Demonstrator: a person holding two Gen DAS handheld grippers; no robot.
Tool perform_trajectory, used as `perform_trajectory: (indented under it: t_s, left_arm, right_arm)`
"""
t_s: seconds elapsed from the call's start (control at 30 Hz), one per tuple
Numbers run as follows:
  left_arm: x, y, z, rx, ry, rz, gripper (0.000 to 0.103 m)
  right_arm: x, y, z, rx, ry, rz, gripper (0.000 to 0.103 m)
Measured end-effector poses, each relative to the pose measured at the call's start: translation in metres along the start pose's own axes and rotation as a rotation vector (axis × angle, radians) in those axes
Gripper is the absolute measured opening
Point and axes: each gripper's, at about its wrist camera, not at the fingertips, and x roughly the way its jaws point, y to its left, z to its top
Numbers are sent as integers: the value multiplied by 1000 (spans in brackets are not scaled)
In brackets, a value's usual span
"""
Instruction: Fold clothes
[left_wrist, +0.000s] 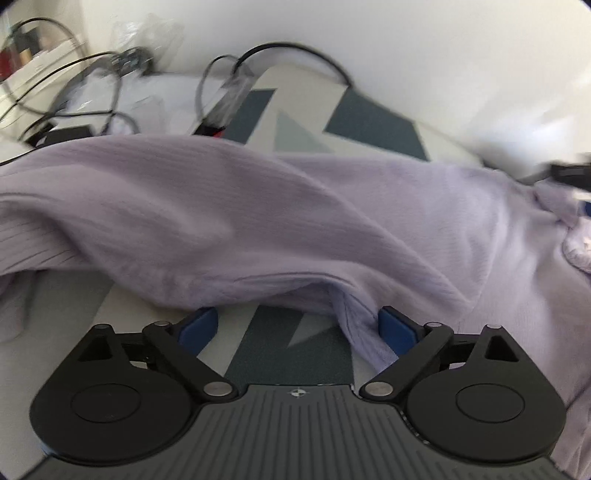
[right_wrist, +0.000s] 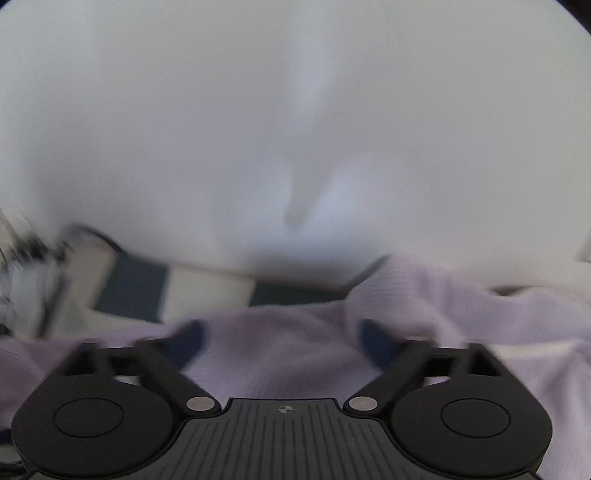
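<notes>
Along the far left of the left wrist view, dark cables (left_wrist: 74, 92) tangle against the wall. Across the middle lies the lilac ribbed sweater (left_wrist: 258, 206) — draped over a mat (left_wrist: 369, 125) patterned in navy, grey and cream. The left gripper (left_wrist: 297, 325) has its blue pads spread wide, a fold of knit touching the right pad. In the blurred right wrist view, the right gripper (right_wrist: 280, 341) also stands apart — sweater (right_wrist: 280, 354) lying between its fingers, the mat (right_wrist: 207, 291) beyond.
</notes>
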Motion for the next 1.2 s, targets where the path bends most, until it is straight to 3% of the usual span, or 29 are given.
perform_trajectory:
  t_s: [0.07, 0.17, 0.33, 0.47, 0.57, 0.7, 0.87, 0.97, 1.07, 1.2]
  left_arm:
    - [-12, -10, -7, 51, 3, 37, 95]
    - [-30, -25, -20, 140, 23, 43, 95]
    - [-72, -49, -46, 263, 46, -56, 96]
    - [-98, -60, -70, 333, 50, -140, 100]
    - [-106, -62, -89, 381, 62, -187, 100]
    - [-106, -60, -122, 450, 21, -196, 102]
    - [-105, -69, -181, 624, -98, -193, 102]
    - [-103, -78, -211, 700, -39, -229, 102]
    - [-94, -81, -225, 679, 20, -227, 103]
    - [-94, -84, -225, 651, 17, -204, 103]
  right_arm:
    - [-46, -3, -9, 5, -101, -20, 102]
    - [-103, -18, -26, 46, -138, -30, 102]
    - [-184, -47, -57, 209, -162, -139, 102]
    - [-281, -75, -87, 283, -194, -289, 102]
    - [-329, -82, -118, 319, -163, -417, 102]
    - [-376, -69, -181, 347, -135, -540, 102]
    - [-428, -55, -266, 436, -50, -693, 102]
    - [-455, -48, -300, 455, -19, -743, 102]
    - [-456, -73, -305, 458, -32, -717, 102]
    - [-457, -107, -313, 461, -49, -684, 102]
